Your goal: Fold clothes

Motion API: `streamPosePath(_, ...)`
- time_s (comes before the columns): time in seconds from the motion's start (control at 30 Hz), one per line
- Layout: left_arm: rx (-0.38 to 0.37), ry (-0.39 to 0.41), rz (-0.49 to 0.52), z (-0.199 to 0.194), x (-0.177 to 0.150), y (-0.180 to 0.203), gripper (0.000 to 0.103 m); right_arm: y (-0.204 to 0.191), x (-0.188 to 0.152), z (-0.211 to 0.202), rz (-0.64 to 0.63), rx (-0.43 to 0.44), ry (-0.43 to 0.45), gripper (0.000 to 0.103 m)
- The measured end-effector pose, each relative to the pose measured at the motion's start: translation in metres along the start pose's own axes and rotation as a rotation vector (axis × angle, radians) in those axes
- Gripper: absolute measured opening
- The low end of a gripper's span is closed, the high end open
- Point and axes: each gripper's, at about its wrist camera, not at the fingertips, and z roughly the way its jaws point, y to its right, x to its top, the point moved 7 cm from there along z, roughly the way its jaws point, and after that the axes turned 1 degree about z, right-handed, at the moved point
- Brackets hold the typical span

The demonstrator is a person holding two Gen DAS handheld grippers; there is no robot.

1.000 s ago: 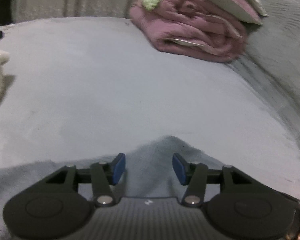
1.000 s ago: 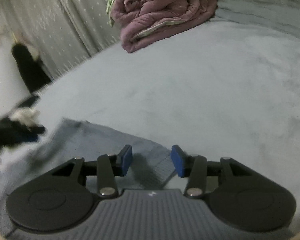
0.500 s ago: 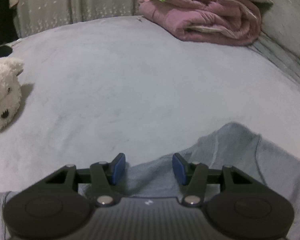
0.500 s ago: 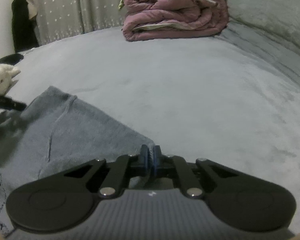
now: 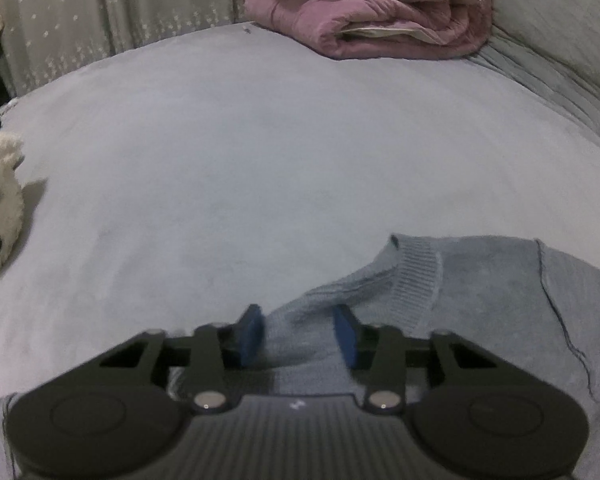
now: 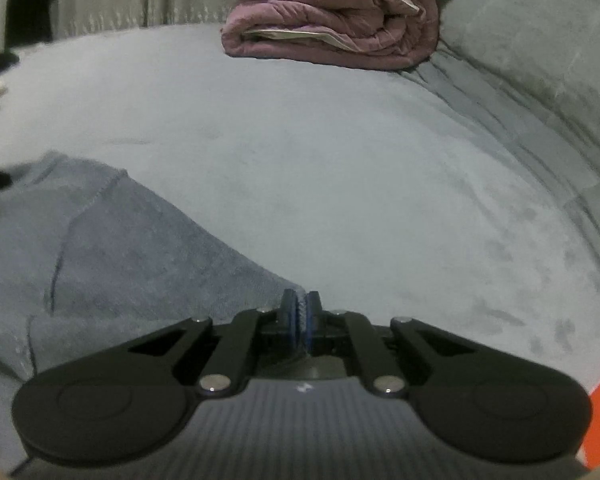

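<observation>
Sweater: flat on the bed, well short of the purple quilt.
Right gripper: jaws clamped on a sweater edge.
Left gripper: jaws closing around knit, not yet pinching (collar just beyond).
Risk: a shallow left bite could slip, skewing the fold.

no readable text, labels, numbers anywhere
</observation>
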Motion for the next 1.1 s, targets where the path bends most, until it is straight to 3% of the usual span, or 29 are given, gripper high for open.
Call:
streamPosePath(0.13, -0.077, 0.029, -0.040, -0.003, 0.018, 0.005, 0.037, 0.000, 0.001, -0.002, 0.010, 0.014, 0.008, 0.004)
streamPosePath(0.2, -0.136, 0.054, -0.085, -0.005, 0.028, 0.005, 0.048, 0.000, 0.002, -0.003, 0.016, 0.021, 0.010, 0.004)
streamPosePath(0.3, -0.222, 0.068, -0.124, -0.001, 0.038, 0.013, 0.049, 0.000, 0.002, -0.004, 0.035, 0.037, 0.014, 0.004)
streamPosePath(0.43, -0.230, 0.012, -0.092, 0.015, 0.038, 0.032, 0.044, 0.000, 0.002, -0.005, 0.060, 0.063, 0.020, 0.004)
streamPosePath(0.5, -0.214, 0.005, -0.087, 0.021, 0.035, 0.039, 0.022, 0.000, 0.002, -0.004, 0.069, 0.074, 0.024, 0.004)
streamPosePath(0.53, -0.203, 0.006, -0.086, 0.024, 0.033, 0.042, 0.019, 0.001, 0.002, -0.004, 0.073, 0.079, 0.027, 0.004)
streamPosePath(0.57, -0.189, 0.015, -0.085, 0.025, 0.033, 0.045, 0.006, 0.001, 0.002, -0.004, 0.078, 0.084, 0.035, 0.004)
streamPosePath(0.93, -0.001, 0.351, -0.230, -0.006, 0.052, 0.029, 0.004, -0.004, 0.032, -0.010, 0.102, 0.042, 0.296, 0.004)
streamPosePath(1.1, 0.084, 0.420, -0.230, 0.006, 0.049, 0.029, 0.004, -0.020, 0.028, 0.004, -0.005, -0.038, 0.308, 0.004)
